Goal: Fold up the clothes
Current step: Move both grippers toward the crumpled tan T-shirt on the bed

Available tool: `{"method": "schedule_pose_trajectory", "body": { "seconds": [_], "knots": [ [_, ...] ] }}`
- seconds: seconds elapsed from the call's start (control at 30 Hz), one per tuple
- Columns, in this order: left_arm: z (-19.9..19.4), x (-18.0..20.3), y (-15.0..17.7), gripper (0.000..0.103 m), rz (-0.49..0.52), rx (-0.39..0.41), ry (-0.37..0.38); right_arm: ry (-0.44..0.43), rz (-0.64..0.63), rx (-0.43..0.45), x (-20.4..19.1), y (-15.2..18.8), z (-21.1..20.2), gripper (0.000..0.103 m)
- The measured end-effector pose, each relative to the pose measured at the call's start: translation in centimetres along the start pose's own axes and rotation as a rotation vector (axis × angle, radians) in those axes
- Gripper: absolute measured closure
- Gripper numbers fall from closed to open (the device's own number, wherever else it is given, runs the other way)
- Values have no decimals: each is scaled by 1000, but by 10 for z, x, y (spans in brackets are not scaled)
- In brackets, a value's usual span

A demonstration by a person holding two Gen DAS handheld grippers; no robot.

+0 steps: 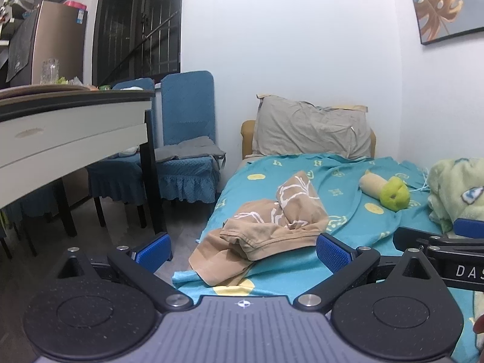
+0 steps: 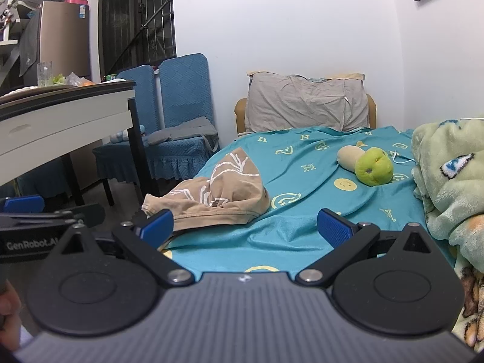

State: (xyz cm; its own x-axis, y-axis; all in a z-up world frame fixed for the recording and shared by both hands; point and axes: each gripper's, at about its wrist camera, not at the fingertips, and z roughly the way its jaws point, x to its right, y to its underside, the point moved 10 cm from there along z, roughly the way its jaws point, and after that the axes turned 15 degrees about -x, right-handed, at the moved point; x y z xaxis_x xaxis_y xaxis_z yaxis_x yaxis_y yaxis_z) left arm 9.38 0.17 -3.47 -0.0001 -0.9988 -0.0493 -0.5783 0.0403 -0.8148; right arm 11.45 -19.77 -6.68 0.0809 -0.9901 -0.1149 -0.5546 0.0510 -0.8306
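A crumpled tan garment with white line print lies on the teal bedsheet near the bed's left edge, one part hanging over the side. My left gripper hovers just in front of it, open, with nothing between its blue pads. In the right wrist view the same tan garment lies ahead and to the left. My right gripper is open and empty above the sheet, its left pad close to the garment's hem. Each gripper's tip shows at the edge of the other's view.
A green and beige plush toy lies mid-bed, a grey pillow at the head. A fluffy green blanket is heaped on the right. A white table and blue-covered chairs stand left of the bed.
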Motion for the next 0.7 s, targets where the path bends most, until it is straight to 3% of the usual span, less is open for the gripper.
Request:
{"method": "schedule_pose_trajectory", "body": {
  "seconds": [0.23, 0.7],
  "knots": [
    [0, 0, 0, 0, 11, 3, -8, -30, 34, 5, 8, 2, -3, 0],
    [0, -6, -1, 0, -1, 12, -8, 8, 25, -38, 8, 3, 5, 0]
  ]
}}
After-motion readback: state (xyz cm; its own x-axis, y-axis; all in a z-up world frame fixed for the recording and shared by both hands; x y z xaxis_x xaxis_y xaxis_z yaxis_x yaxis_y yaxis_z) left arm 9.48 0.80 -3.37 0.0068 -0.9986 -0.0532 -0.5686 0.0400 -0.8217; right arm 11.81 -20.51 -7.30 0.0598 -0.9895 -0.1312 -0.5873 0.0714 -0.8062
